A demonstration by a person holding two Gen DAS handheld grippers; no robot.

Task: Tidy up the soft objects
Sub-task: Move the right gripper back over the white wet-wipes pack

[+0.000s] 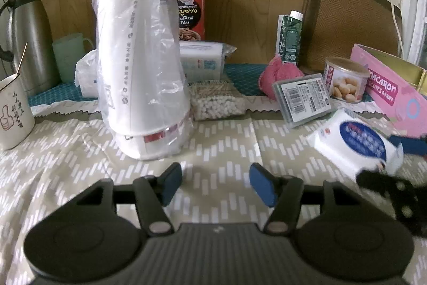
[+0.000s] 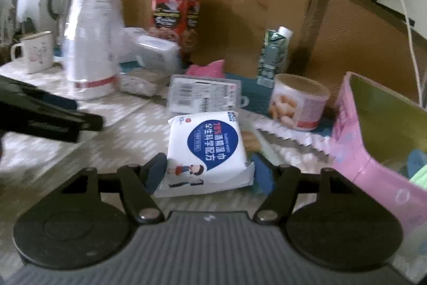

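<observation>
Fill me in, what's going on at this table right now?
A person works two handheld grippers over a cluttered cloth-covered table. The right gripper has a white-and-blue wet wipes pack between its fingers, just left of an open pink macaron biscuit box; whether the pads press on it I cannot tell. The left gripper is open and empty, pointing at a bagged stack of paper cups.

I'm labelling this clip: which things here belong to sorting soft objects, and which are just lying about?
Job: wipes pack between the right gripper fingers; pink cloth; pink box; tissue pack.
Lying about: flask, mug, cups, can, carton.
</observation>
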